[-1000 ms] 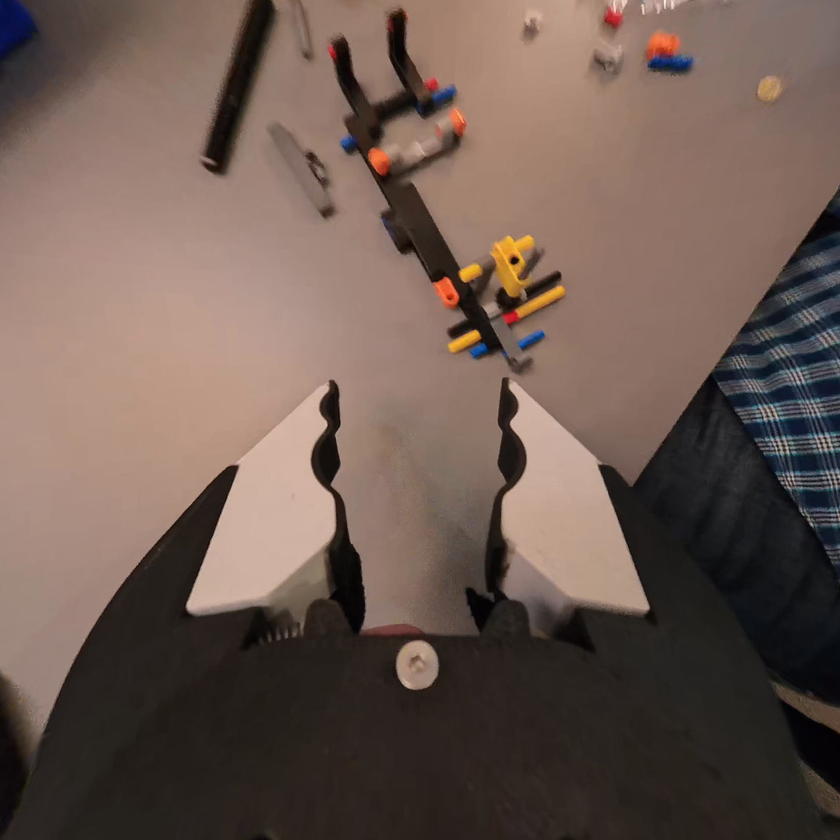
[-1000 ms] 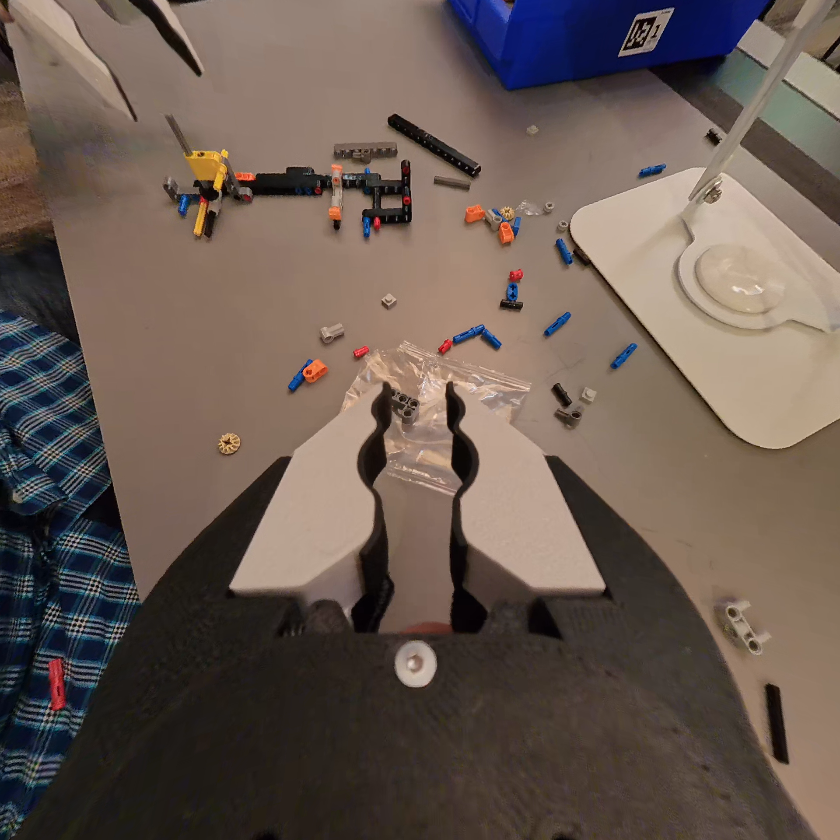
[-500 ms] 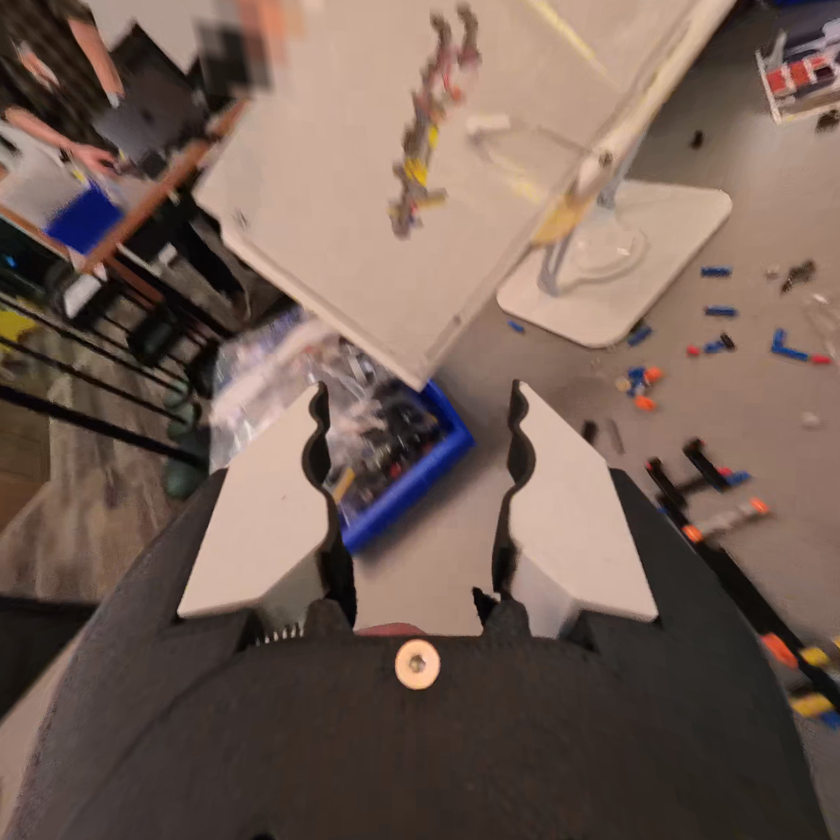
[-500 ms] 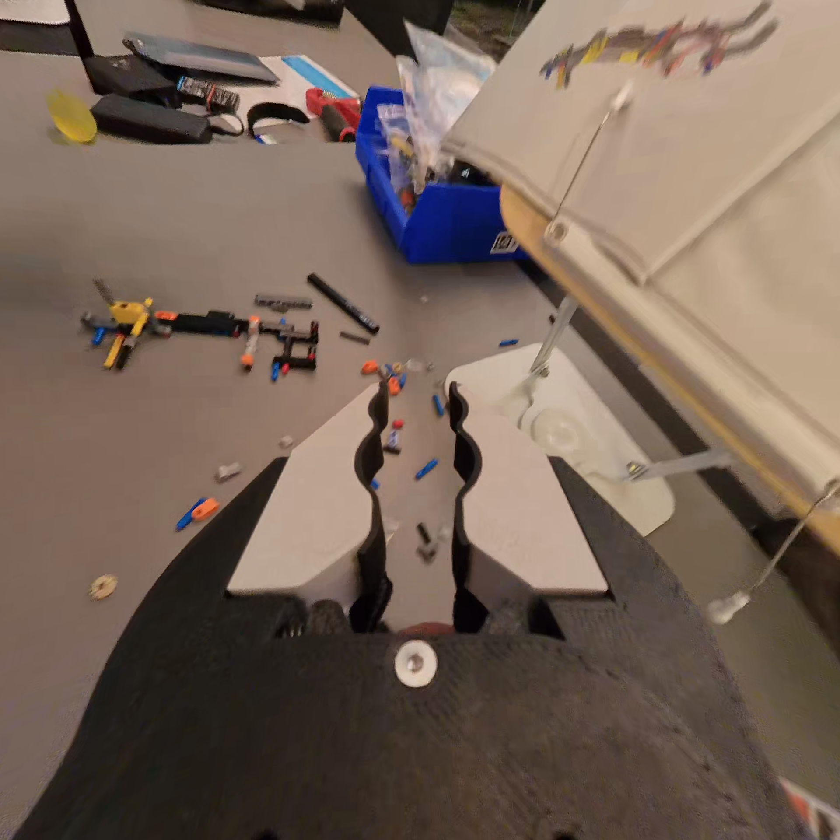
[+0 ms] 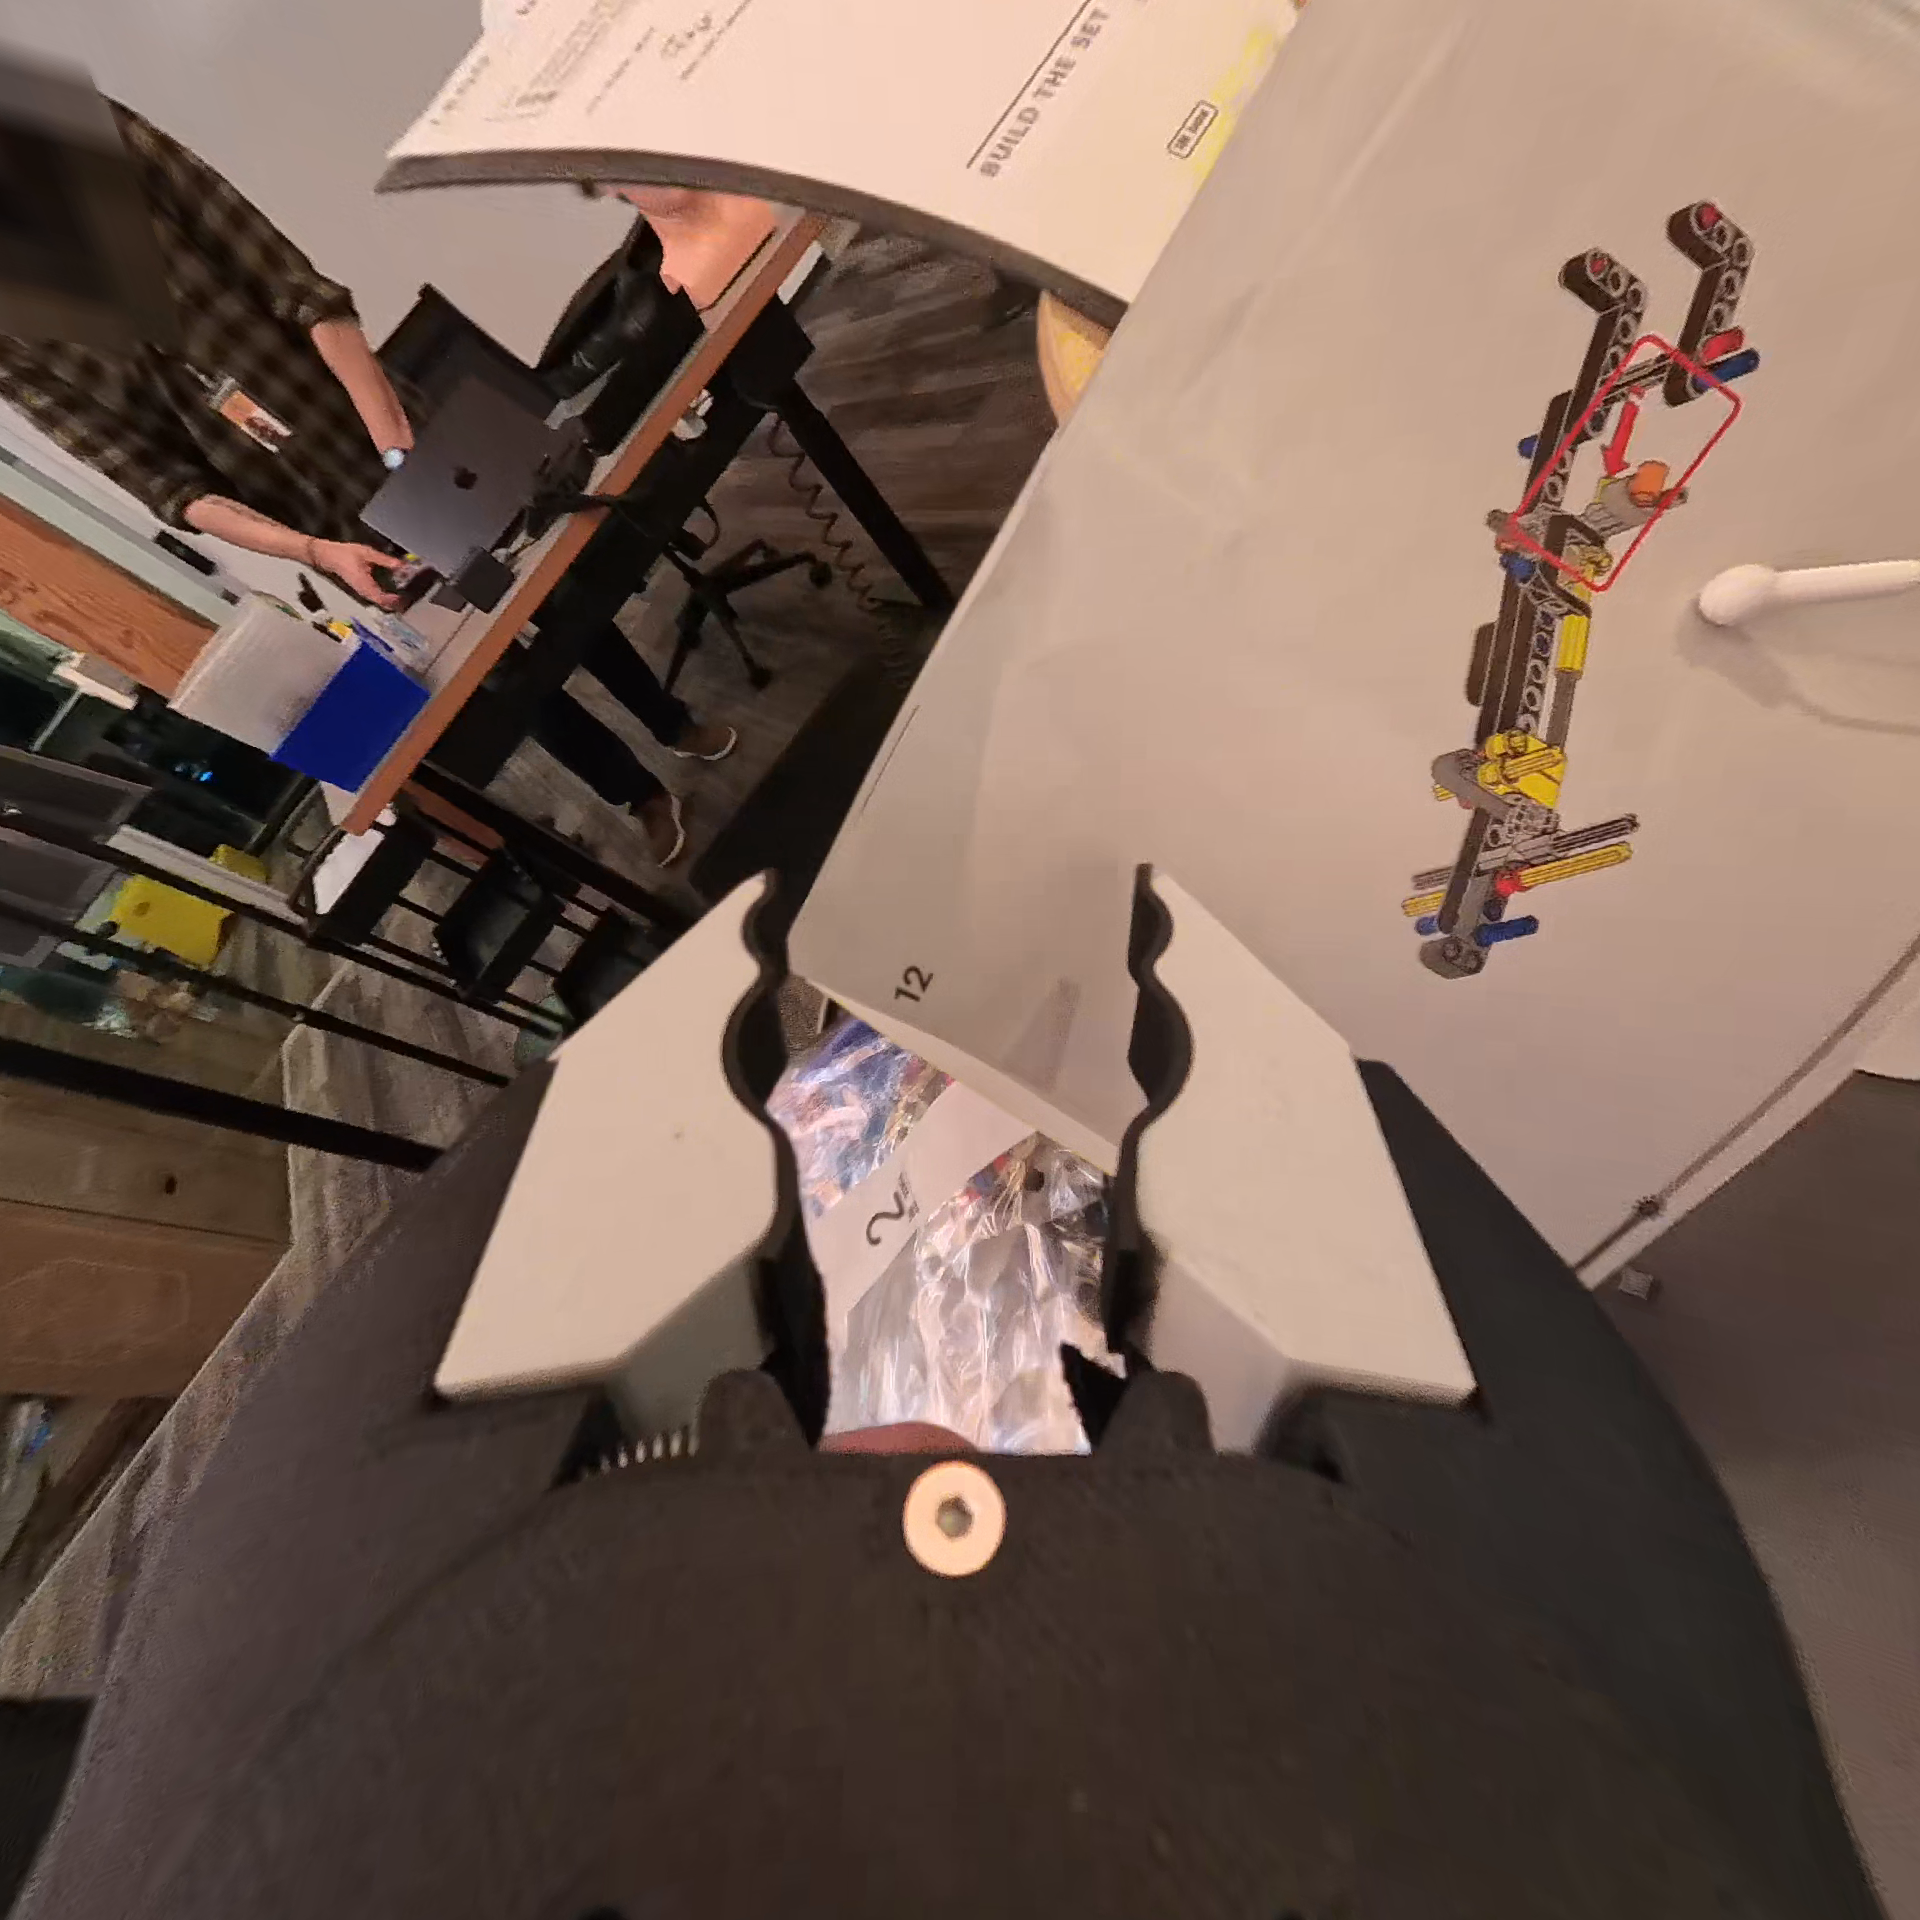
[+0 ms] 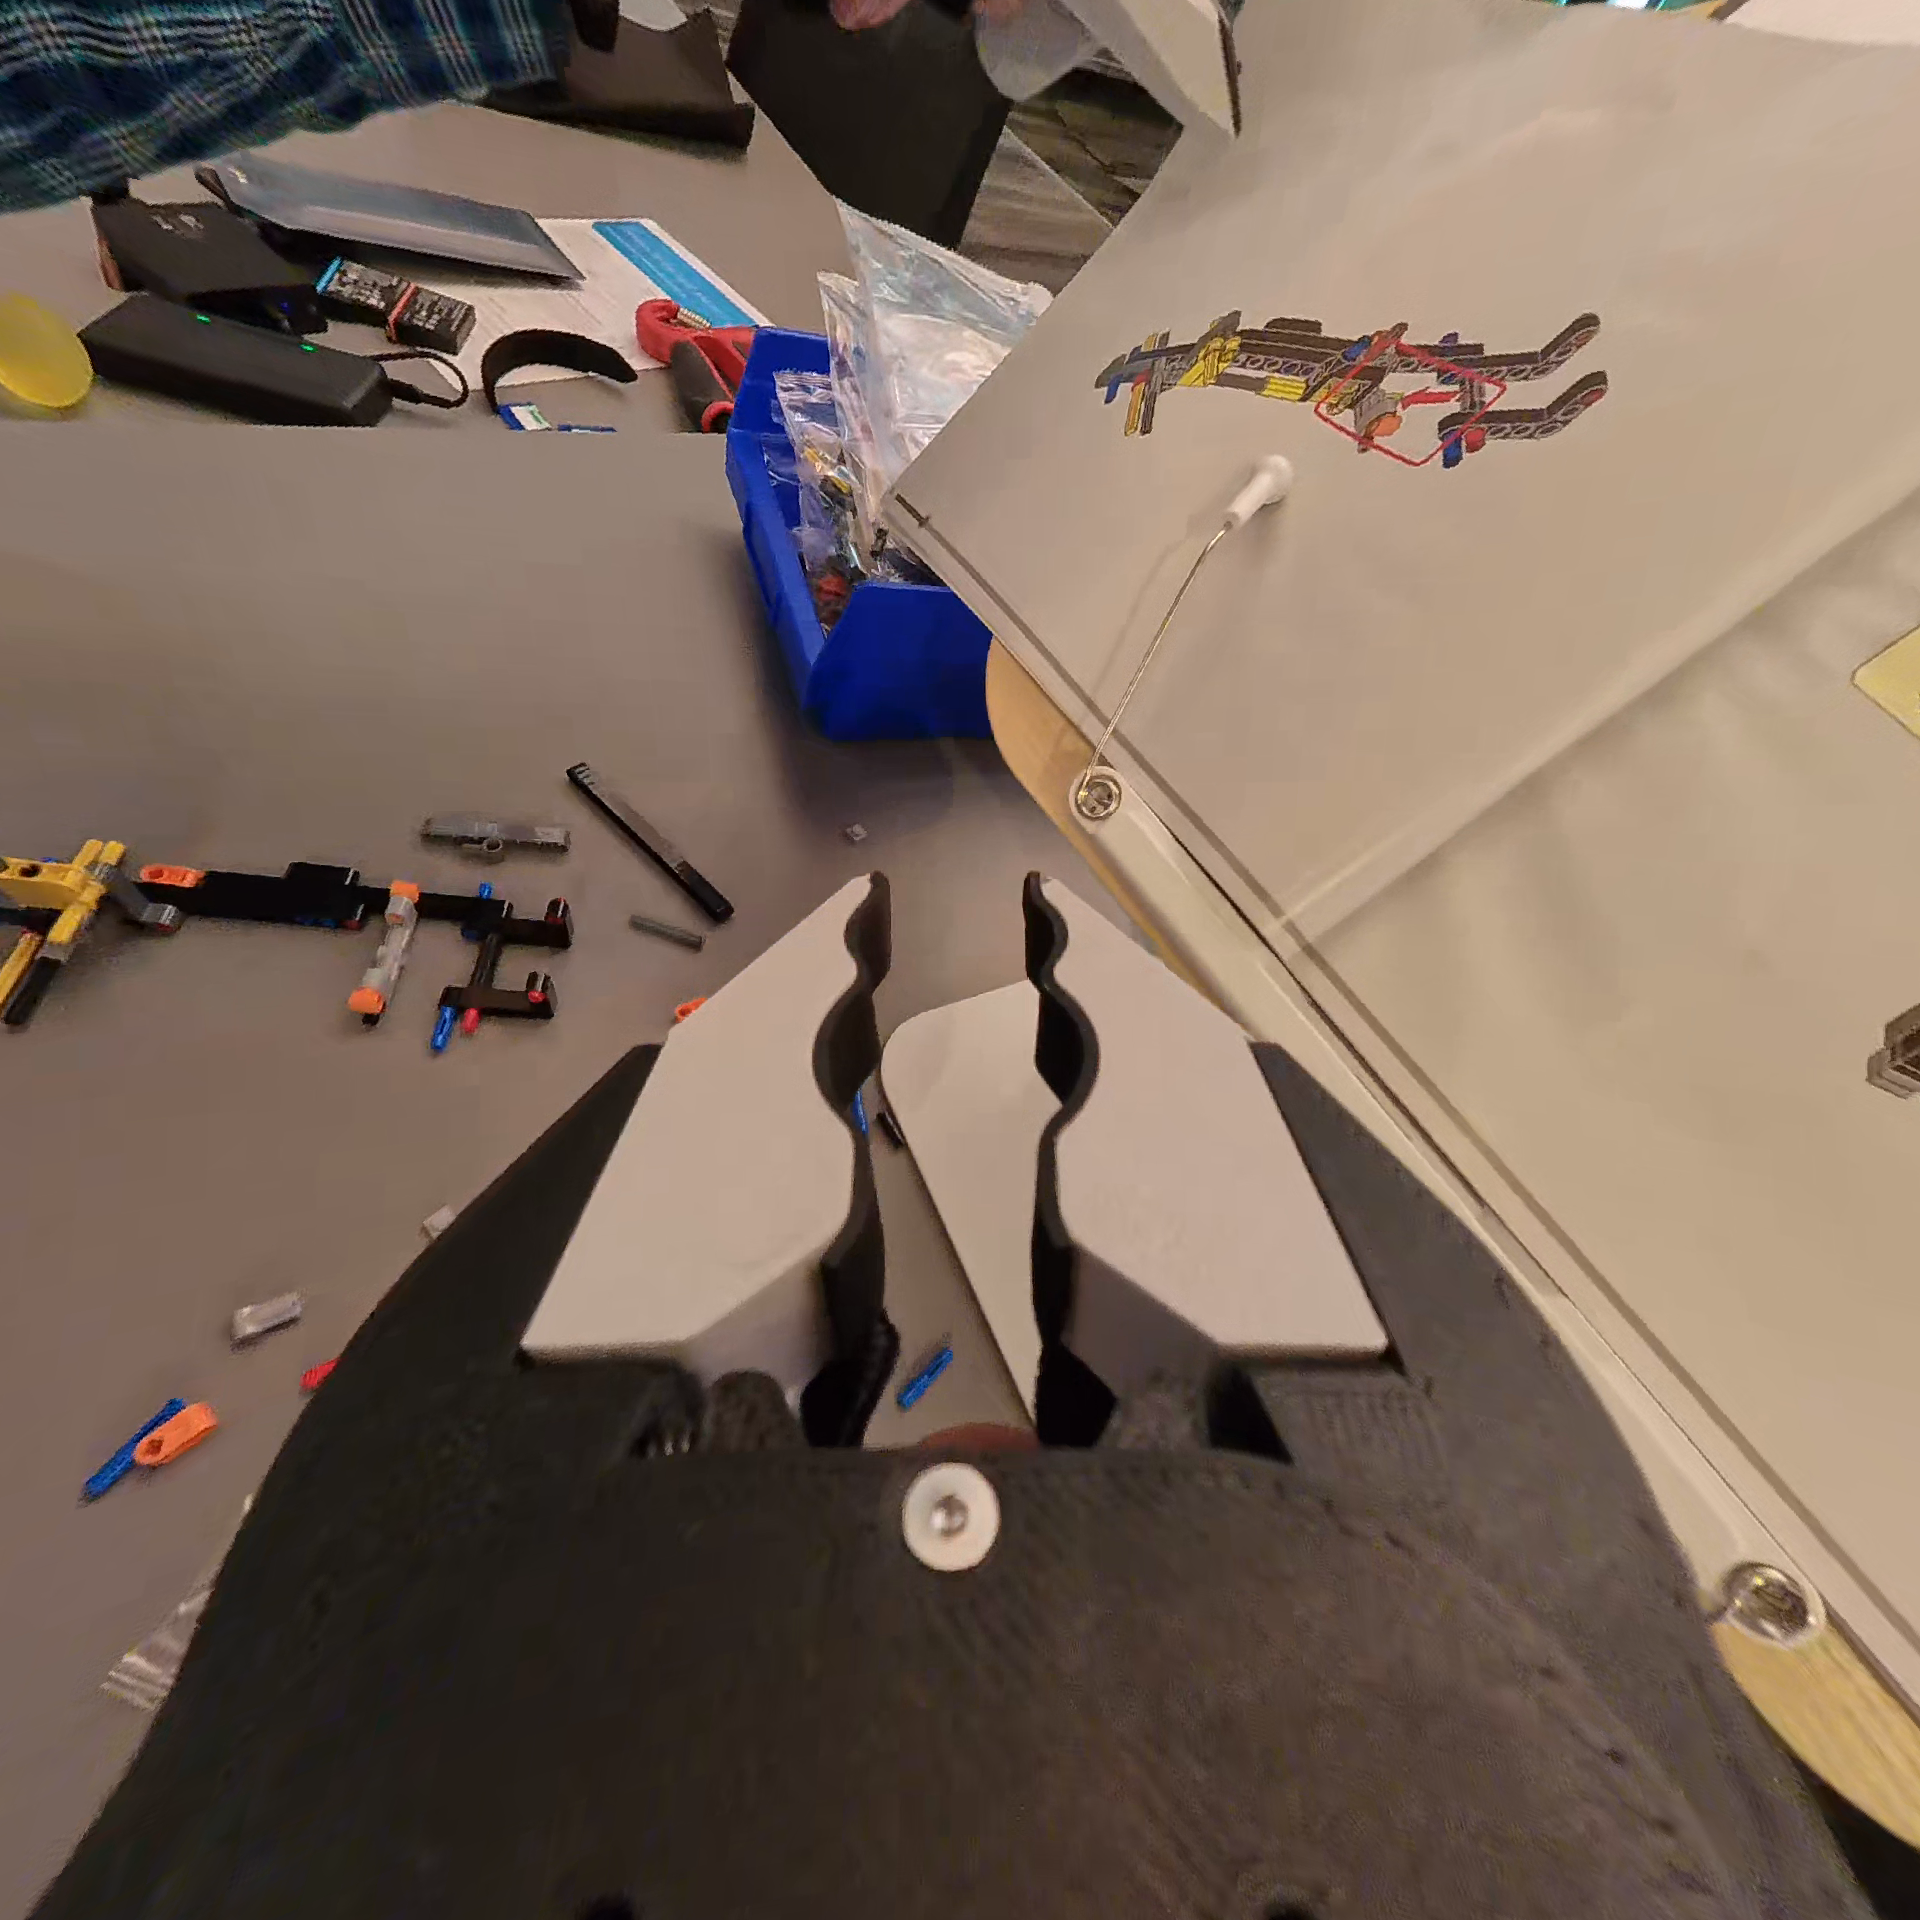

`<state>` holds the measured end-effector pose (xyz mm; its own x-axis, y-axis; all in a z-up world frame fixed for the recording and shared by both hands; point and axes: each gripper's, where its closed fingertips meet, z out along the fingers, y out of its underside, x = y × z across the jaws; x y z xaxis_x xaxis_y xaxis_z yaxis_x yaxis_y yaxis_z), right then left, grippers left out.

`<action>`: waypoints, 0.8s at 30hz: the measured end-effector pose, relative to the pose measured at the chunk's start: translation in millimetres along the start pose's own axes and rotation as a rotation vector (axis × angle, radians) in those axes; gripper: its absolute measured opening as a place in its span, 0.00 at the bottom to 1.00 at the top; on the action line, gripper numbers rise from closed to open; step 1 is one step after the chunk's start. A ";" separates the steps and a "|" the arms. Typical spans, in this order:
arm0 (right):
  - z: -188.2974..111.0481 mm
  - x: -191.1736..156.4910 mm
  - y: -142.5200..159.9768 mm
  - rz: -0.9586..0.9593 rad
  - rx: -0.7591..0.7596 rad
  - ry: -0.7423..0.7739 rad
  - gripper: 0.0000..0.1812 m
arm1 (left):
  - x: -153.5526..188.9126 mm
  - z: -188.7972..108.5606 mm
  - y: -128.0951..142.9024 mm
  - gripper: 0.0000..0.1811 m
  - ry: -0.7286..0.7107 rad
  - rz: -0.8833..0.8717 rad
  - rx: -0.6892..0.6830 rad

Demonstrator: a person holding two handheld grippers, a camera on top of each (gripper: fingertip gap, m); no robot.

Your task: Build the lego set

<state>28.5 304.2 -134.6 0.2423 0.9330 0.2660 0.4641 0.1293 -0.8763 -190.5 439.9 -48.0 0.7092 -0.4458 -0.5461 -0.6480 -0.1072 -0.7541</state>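
Black lego assembly (image 6: 312, 914) lies left of right gripper (image 6: 956, 883).

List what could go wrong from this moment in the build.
1. Both grippers, left and right, are open, empty and raised toward the instruction page, so a careless swing might knock it off its wire clip.
2. Small pins lie scattered on the table; a returning gripper may scatter them.
3. The partial assembly lies loose and could be nudged.
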 end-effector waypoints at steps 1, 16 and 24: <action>1.5 1.1 -0.4 0.004 0.003 -0.003 0.13 | 1.9 1.9 0.7 0.31 0.015 0.006 0.008; 16.1 1.4 -3.1 0.010 0.013 -0.026 0.12 | 4.8 -7.8 1.2 0.00 0.064 0.073 0.063; 26.0 8.8 -33.8 -0.067 0.050 0.016 0.14 | 36.3 -23.5 -17.6 0.00 0.166 0.044 0.082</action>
<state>-7.2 316.8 -113.1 0.2256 0.9164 0.3307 0.4363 0.2085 -0.8753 -159.8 404.8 -46.0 0.6204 -0.5899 -0.5168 -0.6480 -0.0142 -0.7616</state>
